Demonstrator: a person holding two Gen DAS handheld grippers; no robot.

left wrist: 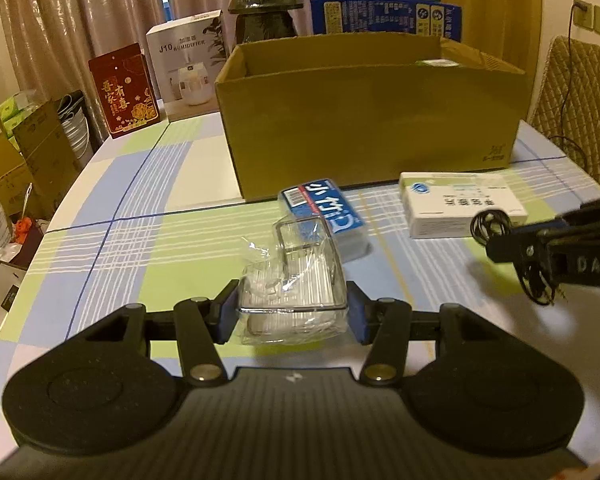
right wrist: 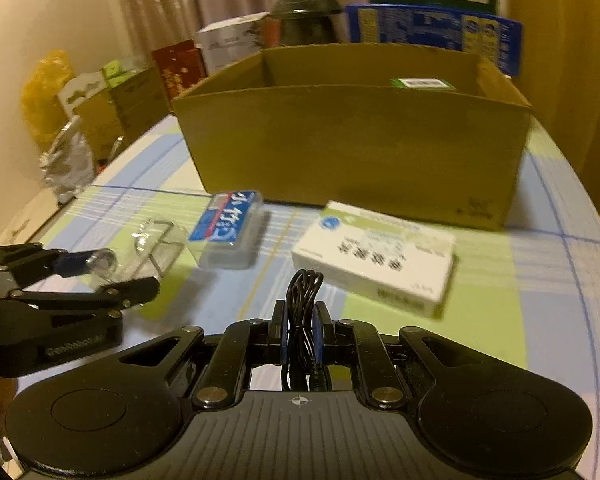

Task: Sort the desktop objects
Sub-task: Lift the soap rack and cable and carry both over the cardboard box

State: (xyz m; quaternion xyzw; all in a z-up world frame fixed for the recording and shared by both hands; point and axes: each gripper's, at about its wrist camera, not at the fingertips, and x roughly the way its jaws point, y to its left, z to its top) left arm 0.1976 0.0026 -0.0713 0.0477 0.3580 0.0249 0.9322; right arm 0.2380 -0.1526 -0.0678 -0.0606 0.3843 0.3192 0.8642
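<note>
Checked cloth covered the surface (left wrist: 112,216). My left tongs (left wrist: 291,316) clamped a clear plastic case (left wrist: 296,280), my right tongs (right wrist: 300,336) pinched a black cable (right wrist: 303,300); both needed level carrying over the cardboard box (left wrist: 372,120) rim.

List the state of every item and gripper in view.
Left gripper: shut on clear box.
Right gripper: shut on black cable.
Cardboard box: open-topped, upright on table.
Blue pack: lying flat.
White carton: lying flat, closed.
</note>
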